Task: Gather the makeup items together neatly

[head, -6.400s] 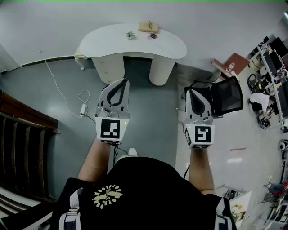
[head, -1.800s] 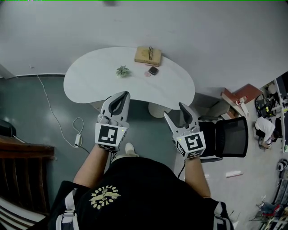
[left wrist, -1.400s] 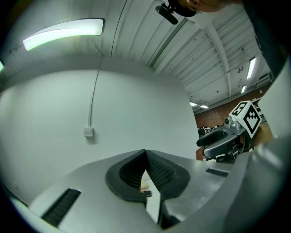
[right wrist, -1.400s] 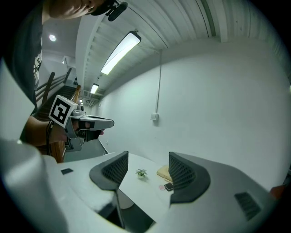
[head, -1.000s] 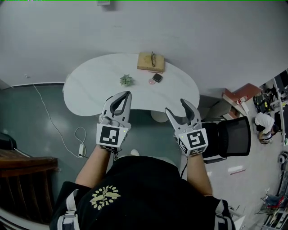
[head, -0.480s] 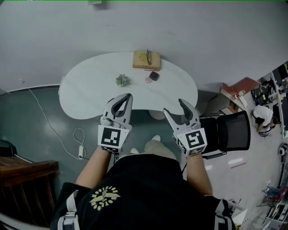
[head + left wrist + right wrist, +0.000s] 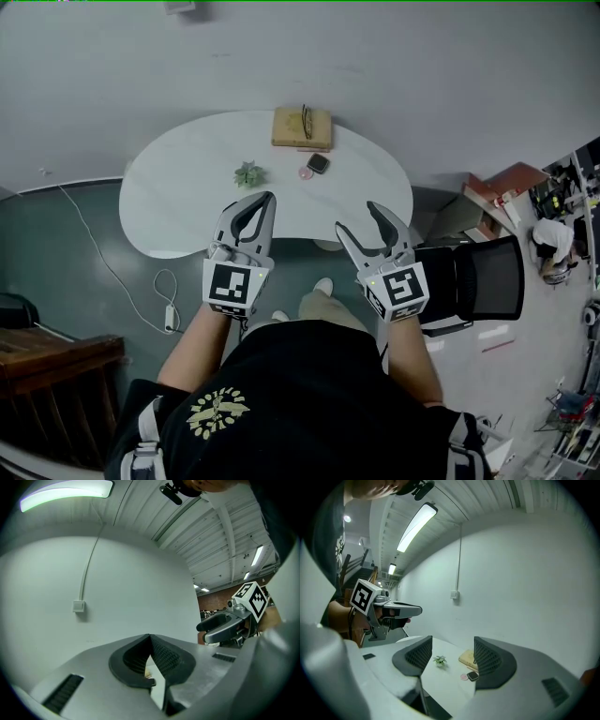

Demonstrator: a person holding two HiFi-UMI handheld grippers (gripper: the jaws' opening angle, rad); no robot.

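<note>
Grey wall [image 7: 375, 47] at far side; grey floor [image 7: 75, 234] at left.

White kidney-shaped table [image 7: 178, 192] stands against the wall, ahead of the person. Black mesh-back chair [image 7: 483, 281] is at right, beside the table's right end. White cable [image 7: 94, 272] trails over the floor at left.

Left gripper [image 7: 265, 199]: held over the table's near edge, left of centre. Its own view shows the gripper [image 7: 150, 637] clenched, tips meeting, nothing between them.

Right gripper [image 7: 356, 217]: at the near edge, right of centre. Its own view shows the gripper [image 7: 453, 641] released, jaws wide apart and empty, with the table items framed in the gap, well apart from it.

Items, all on the far half of the table:
- Tan flat block [image 7: 302, 127] at the far edge, near the wall, with thin dark pieces lying on top; what they are cannot be told.
- Small green potted plant [image 7: 247, 174], standing alone, left of the other items and nearer than the block.
- Small dark square case [image 7: 319, 163], just near of the block.
- Pink round item [image 7: 306, 172], just left of the case; touching or not, cannot tell.

Neither gripper touches any item.
</note>
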